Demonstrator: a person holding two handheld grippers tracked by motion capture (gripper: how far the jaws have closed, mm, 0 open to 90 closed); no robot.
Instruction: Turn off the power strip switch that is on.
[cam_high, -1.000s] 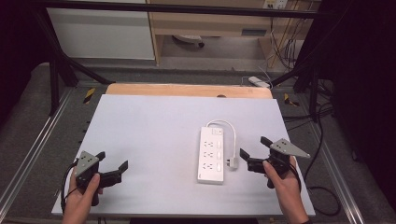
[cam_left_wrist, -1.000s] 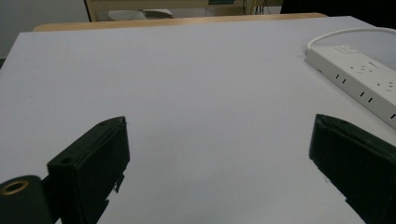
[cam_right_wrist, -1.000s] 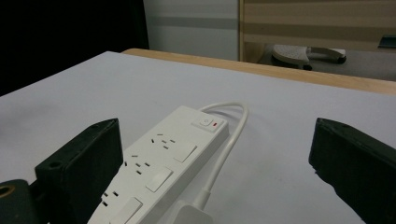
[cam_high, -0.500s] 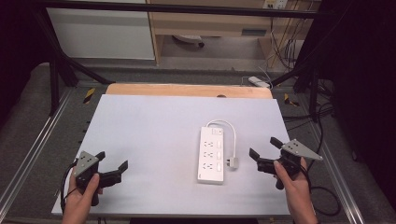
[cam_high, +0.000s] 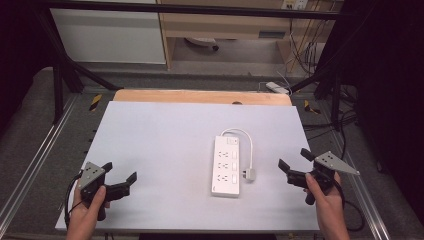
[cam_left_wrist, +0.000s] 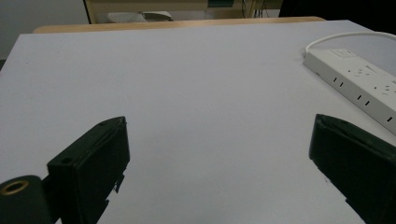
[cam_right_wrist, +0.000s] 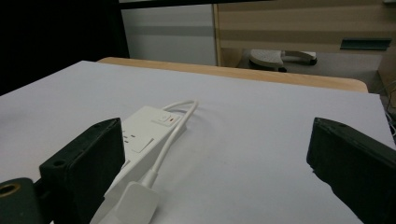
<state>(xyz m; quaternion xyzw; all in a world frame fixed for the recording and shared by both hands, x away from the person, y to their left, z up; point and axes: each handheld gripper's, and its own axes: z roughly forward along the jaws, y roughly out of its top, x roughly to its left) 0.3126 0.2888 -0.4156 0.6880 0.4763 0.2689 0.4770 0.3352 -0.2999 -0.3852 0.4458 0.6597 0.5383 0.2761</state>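
A white rectangular plastic power strip (cam_high: 226, 165) lies flat on the pale grey-white table (cam_high: 165, 140), a little toward 4 o'clock from the table's middle in the high view, its long side running from 12 to 6. Its white cable (cam_high: 246, 142) leaves the far end at 12 o'clock, loops over toward 3 o'clock and runs back down just beside the strip, ending in a white plug (cam_high: 248, 173) that rests on the table next to the strip's near half.

The left black two-jaw claw (cam_high: 120, 176) is held in the person's left hand (cam_high: 89, 207) at about 8 o'clock on the table, near the front edge and well apart from the strip. Its jaws are spread wide with nothing between them; in the left gripper view bare table lies between them, and the strip (cam_left_wrist: 357, 81) sits beyond the right jaw toward 2 o'clock.

The right black two-jaw claw (cam_high: 294, 162), with a grey three-cornered plate on top, is held in the person's right hand (cam_high: 325, 197) at about 4 o'clock, by the table's right edge, near the plug but apart from it. Its jaws are also spread wide and empty. In the right gripper view the plug (cam_right_wrist: 135, 200) lies just beside the left jaw, with the cable (cam_right_wrist: 170, 133) running away along the strip (cam_right_wrist: 144, 128) toward a small switch at its far end.

Beyond the table's far edge a strip of light wooden board (cam_high: 200, 96) shows at 12 o'clock.
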